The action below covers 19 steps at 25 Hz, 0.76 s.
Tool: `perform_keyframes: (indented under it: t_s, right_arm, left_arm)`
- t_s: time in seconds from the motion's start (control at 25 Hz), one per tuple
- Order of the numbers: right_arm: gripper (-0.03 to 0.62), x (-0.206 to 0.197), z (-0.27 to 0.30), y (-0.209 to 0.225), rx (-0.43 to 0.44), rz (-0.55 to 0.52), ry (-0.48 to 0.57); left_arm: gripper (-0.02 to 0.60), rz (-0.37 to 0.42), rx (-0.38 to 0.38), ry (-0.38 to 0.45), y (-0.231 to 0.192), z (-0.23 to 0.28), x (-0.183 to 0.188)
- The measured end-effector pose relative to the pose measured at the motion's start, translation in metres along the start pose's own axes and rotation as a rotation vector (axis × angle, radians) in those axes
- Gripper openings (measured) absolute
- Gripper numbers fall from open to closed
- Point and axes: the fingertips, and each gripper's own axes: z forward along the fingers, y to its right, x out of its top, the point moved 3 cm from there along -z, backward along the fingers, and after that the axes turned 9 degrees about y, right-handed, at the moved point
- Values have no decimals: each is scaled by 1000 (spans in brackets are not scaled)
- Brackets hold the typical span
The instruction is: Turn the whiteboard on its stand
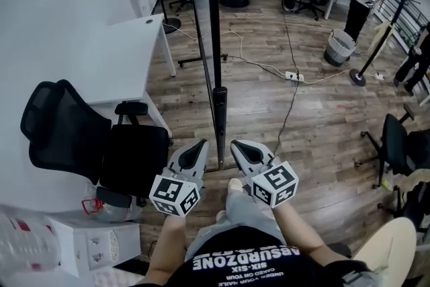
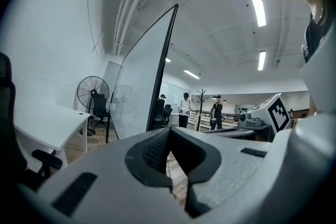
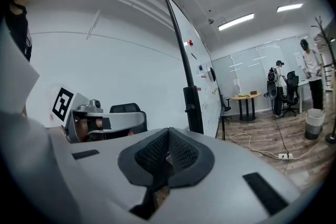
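On the wooden floor [image 1: 322, 117], straight ahead: whiteboard [image 1: 213, 44], upright on its stand, seen edge-on. Left gripper [image 1: 201, 145] and right gripper [image 1: 236, 144]: flanking its near edge, jaws closed together, holding nothing.

Side by side, left tool [image 1: 201, 144] and right tool [image 1: 236, 144] are closed.

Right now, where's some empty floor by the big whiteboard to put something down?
The wooden floor between the black-framed whiteboard and the black cable is bare, and so is the white desk top. Left of the board it is crowded: the black office chair and a white box fill the space.
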Motion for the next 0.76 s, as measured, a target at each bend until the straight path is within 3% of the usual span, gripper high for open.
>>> perform_keyframes:
  t_s: [0.76]
  right_arm:
    - [-2, -2, -9, -14, -12, -10, -16]
  left_arm:
    - [6, 20, -12, -20, 9, -15, -4]
